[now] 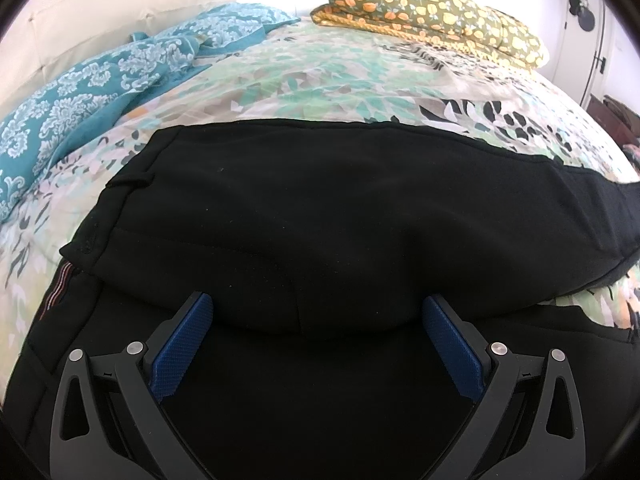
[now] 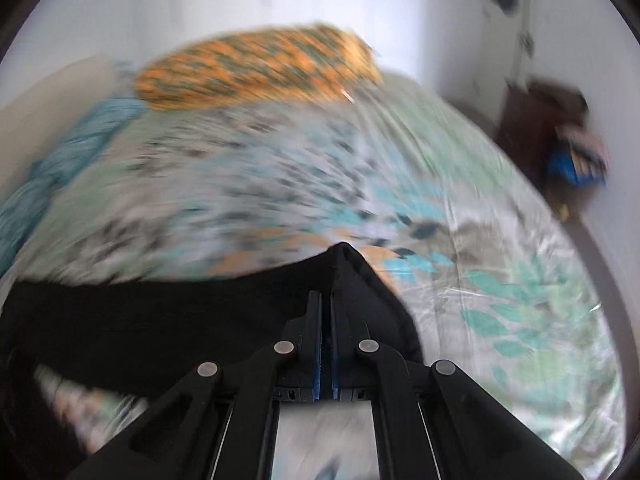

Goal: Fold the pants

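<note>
Black pants [image 1: 320, 208] lie on a bed with a leafy green and white cover [image 1: 328, 72], one layer folded over another. My left gripper [image 1: 318, 312] is open, its blue pads [image 1: 184, 344] low over the black cloth, just short of the folded edge. In the right wrist view, my right gripper [image 2: 326, 300] is shut on a raised end of the black pants [image 2: 352, 276], which peak just beyond the fingertips and trail to the left. That view is blurred by motion.
A teal patterned blanket [image 1: 92, 88] lies at the bed's left, beside a cream headboard [image 1: 80, 12]. A folded olive and yellow floral quilt [image 1: 432, 16] sits at the far edge. Dark furniture [image 2: 540, 128] stands by the wall at right.
</note>
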Demonstrator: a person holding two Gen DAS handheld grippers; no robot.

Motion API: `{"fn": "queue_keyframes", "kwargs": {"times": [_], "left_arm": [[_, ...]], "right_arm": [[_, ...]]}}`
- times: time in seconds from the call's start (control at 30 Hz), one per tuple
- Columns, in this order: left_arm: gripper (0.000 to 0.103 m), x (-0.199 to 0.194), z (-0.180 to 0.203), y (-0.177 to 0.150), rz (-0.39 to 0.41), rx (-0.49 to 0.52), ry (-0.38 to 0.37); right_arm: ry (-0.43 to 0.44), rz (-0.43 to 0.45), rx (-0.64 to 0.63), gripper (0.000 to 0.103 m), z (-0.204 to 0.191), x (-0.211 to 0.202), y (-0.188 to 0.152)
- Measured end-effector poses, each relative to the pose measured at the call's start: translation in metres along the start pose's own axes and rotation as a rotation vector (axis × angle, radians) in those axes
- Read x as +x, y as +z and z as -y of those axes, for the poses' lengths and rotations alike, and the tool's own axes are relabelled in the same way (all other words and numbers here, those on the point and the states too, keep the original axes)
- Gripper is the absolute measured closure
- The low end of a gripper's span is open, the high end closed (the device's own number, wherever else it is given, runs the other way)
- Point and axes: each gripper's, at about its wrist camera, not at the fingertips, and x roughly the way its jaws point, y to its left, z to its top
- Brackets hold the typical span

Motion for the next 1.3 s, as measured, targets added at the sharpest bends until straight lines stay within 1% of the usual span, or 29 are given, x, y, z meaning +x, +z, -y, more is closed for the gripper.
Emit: {"fn": "queue_keyframes", "kwargs": {"times": [0.03,0.07,0.1,0.17,0.23,0.3,0.33,0.37,0.4,0.47,0.5,0.53,0.57,0.6,0.63,0.67,0.7,0.73,0.8,0.83,0.9,0.97,1.0,1.07,1.13,1.2,1.3], "left_arm": [[0.000,0.000,0.000,0.001,-0.007,-0.002,-0.002],[0.000,0.000,-0.001,0.002,-0.013,-0.003,-0.003],[0.000,0.000,-0.001,0.003,-0.024,-0.001,-0.002],[0.000,0.000,0.000,0.007,-0.055,0.015,0.002],[0.000,-0.003,0.001,0.011,-0.092,0.039,0.009],[0.001,-0.015,-0.004,0.011,-0.106,0.027,0.002],[0.001,-0.022,-0.008,0.010,-0.099,0.013,-0.013],[0.001,-0.031,-0.014,0.010,-0.089,-0.002,-0.034],[0.001,-0.043,-0.022,0.009,-0.071,-0.019,-0.068],[0.001,-0.061,-0.033,0.008,-0.048,-0.025,-0.098],[0.001,-0.069,-0.039,0.008,-0.037,-0.022,-0.101],[0.001,-0.076,-0.044,0.006,-0.024,-0.022,-0.099],[0.001,-0.081,-0.047,0.004,-0.016,-0.024,-0.097],[0.001,-0.085,-0.052,0.001,-0.008,-0.030,-0.096],[0.001,-0.089,-0.058,-0.004,-0.003,-0.044,-0.097],[0.001,-0.091,-0.063,-0.008,-0.003,-0.061,-0.100],[0.001,-0.090,-0.067,-0.012,-0.009,-0.082,-0.104],[0.001,-0.086,-0.072,-0.017,-0.027,-0.114,-0.110],[0.001,-0.078,-0.076,-0.019,-0.060,-0.158,-0.115],[0.001,-0.075,-0.077,-0.018,-0.073,-0.183,-0.129],[0.001,-0.072,-0.077,-0.015,-0.067,-0.201,-0.151],[0.001,-0.073,-0.075,-0.015,-0.054,-0.197,-0.157],[0.001,-0.074,-0.074,-0.015,-0.052,-0.190,-0.157],[0.001,-0.074,-0.076,-0.015,-0.054,-0.186,-0.153],[0.001,-0.074,-0.080,-0.016,-0.057,-0.195,-0.149],[0.001,-0.073,-0.084,-0.018,-0.062,-0.212,-0.144],[0.001,-0.072,-0.086,-0.017,-0.070,-0.224,-0.141]], "right_arm": [[0.011,0.024,-0.023,0.099,-0.012,-0.024,-0.009],[0.024,0.053,-0.045,0.099,-0.026,-0.061,-0.028],[0.030,0.065,-0.045,0.099,-0.035,-0.084,-0.043],[0.018,0.055,-0.004,0.100,-0.043,-0.121,-0.079],[-0.045,-0.001,0.049,0.100,-0.038,-0.137,-0.111],[-0.147,-0.104,0.139,0.100,-0.021,-0.144,-0.149],[-0.198,-0.144,0.155,0.100,-0.015,-0.146,-0.164],[-0.242,-0.176,0.138,0.100,-0.014,-0.145,-0.171],[-0.277,-0.233,0.106,0.099,-0.016,-0.141,-0.179],[-0.301,-0.314,0.076,0.098,-0.023,-0.135,-0.186],[-0.308,-0.307,0.063,0.093,-0.027,-0.138,-0.185],[-0.307,-0.294,0.058,0.081,-0.029,-0.142,-0.183],[-0.309,-0.265,0.069,0.073,-0.032,-0.149,-0.177],[-0.312,-0.235,0.088,0.054,-0.036,-0.156,-0.172],[-0.313,-0.196,0.109,0.039,-0.038,-0.165,-0.166],[-0.315,-0.148,0.132,0.036,-0.041,-0.174,-0.159],[-0.314,-0.099,0.163,0.034,-0.045,-0.184,-0.152],[-0.303,-0.075,0.188,0.034,-0.047,-0.189,-0.147],[-0.188,-0.024,0.313,0.033,-0.054,-0.195,-0.145],[-0.110,-0.015,0.396,0.031,-0.059,-0.194,-0.147],[0.066,-0.041,0.581,0.029,-0.068,-0.178,-0.163],[0.209,-0.103,0.732,0.029,-0.081,-0.155,-0.185],[0.260,-0.138,0.802,0.029,-0.089,-0.141,-0.198],[0.293,-0.194,0.887,0.029,-0.101,-0.117,-0.218],[0.288,-0.232,0.927,0.029,-0.104,-0.099,-0.229],[0.227,-0.250,0.951,0.029,-0.098,-0.085,-0.237],[0.097,-0.189,0.957,0.029,-0.075,-0.084,-0.238]]}}
